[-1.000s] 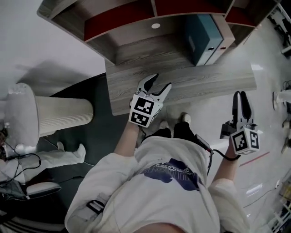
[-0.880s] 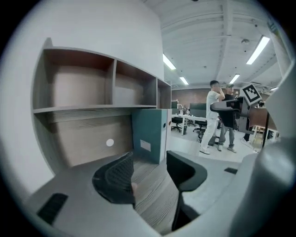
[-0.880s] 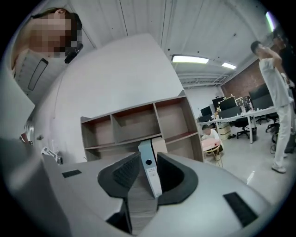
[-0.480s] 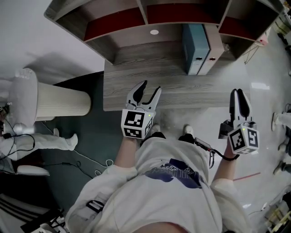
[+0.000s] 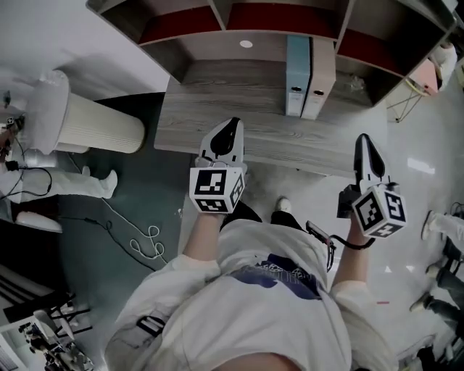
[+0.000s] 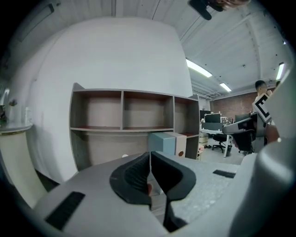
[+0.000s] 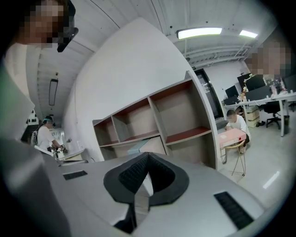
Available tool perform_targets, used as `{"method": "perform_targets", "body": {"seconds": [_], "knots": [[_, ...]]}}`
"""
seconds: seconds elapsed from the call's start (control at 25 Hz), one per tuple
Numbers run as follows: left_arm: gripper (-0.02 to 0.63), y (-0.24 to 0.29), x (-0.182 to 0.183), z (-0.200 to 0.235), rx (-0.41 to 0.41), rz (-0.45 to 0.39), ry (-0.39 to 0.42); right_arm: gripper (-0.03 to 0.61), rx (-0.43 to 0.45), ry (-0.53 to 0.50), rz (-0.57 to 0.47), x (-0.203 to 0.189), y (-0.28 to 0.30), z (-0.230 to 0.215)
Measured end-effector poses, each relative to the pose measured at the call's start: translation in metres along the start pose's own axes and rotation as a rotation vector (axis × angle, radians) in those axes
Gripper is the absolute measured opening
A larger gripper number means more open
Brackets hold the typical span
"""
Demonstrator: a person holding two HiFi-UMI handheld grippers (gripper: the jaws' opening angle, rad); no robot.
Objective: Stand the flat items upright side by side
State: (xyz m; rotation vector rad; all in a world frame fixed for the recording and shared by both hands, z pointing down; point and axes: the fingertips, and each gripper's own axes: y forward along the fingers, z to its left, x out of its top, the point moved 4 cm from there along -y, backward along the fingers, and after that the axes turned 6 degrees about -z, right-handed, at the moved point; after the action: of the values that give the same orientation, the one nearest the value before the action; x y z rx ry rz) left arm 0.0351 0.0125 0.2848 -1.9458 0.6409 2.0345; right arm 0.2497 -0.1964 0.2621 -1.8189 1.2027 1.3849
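Observation:
Two flat binders, a blue one [image 5: 297, 72] and a beige one [image 5: 320, 78], stand upright side by side on the wooden desk [image 5: 210, 98], under the shelf unit [image 5: 239, 18]. My left gripper [image 5: 230, 124] hovers at the desk's front edge, left of the binders. Its jaws have just been closing and are shut with nothing between them [image 6: 150, 155]. My right gripper [image 5: 362, 140] is off the desk's right front corner. Its jaws have also just been closing and are shut and empty [image 7: 147, 156]. The left gripper view shows both binders, the blue binder [image 6: 162, 139] ahead past the jaws.
A white ribbed pedestal [image 5: 101, 123] stands left of the desk, with loose cables [image 5: 145, 239] on the dark floor. A pink table [image 5: 428, 69] with a seated person [image 7: 236, 122] is at the right. A person's white-clad legs [image 5: 58, 185] are at the far left.
The left gripper's jaws were wide open and are now shut. The right jaws closed from a small gap. Both grippers drew back from the desk and rose.

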Motion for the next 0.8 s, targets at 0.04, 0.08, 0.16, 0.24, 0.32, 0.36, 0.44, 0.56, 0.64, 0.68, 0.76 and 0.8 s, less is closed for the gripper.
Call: {"method": "perform_targets", "body": {"seconds": [0.04, 0.08, 0.16, 0.24, 0.32, 0.36, 0.44, 0.56, 0.64, 0.68, 0.76, 0.8], "knots": [[0.015, -0.001, 0.002, -0.006, 0.011, -0.005, -0.004, -0.002, 0.011, 0.000, 0.009, 0.000, 0.002, 0.001], [0.011, -0.003, 0.003, -0.012, 0.017, -0.007, -0.005, -0.002, 0.017, 0.005, 0.017, 0.000, 0.003, 0.002], [0.008, -0.008, 0.006, -0.023, 0.024, -0.006, 0.000, -0.002, 0.029, 0.029, 0.030, -0.001, 0.005, 0.006], [0.008, -0.013, 0.010, -0.032, 0.028, -0.005, 0.005, -0.003, 0.047, 0.043, 0.043, -0.002, 0.010, 0.016], [0.008, -0.017, 0.015, -0.039, 0.020, -0.009, 0.005, -0.003, 0.063, 0.027, 0.052, -0.002, 0.012, 0.028], [0.008, -0.019, 0.017, -0.042, 0.012, -0.012, 0.003, -0.002, 0.068, 0.013, 0.054, -0.002, 0.012, 0.033], [0.006, -0.021, 0.021, -0.046, 0.000, -0.018, 0.003, -0.002, 0.075, -0.019, 0.053, -0.002, 0.012, 0.042], [0.006, -0.018, 0.028, -0.044, 0.005, -0.047, 0.000, -0.002, 0.073, -0.053, 0.040, -0.002, 0.011, 0.053], [0.006, -0.014, 0.034, -0.043, 0.006, -0.075, -0.008, -0.002, 0.059, -0.079, 0.037, -0.005, 0.014, 0.055], [0.006, -0.012, 0.037, -0.044, 0.004, -0.086, -0.008, -0.002, 0.053, -0.092, 0.037, -0.007, 0.015, 0.056], [0.006, -0.009, 0.042, -0.045, 0.000, -0.100, 0.003, -0.002, 0.044, -0.121, 0.034, -0.010, 0.017, 0.058], [0.006, -0.008, 0.044, -0.045, -0.001, -0.104, 0.008, -0.002, 0.042, -0.141, 0.029, -0.010, 0.018, 0.060]]}}
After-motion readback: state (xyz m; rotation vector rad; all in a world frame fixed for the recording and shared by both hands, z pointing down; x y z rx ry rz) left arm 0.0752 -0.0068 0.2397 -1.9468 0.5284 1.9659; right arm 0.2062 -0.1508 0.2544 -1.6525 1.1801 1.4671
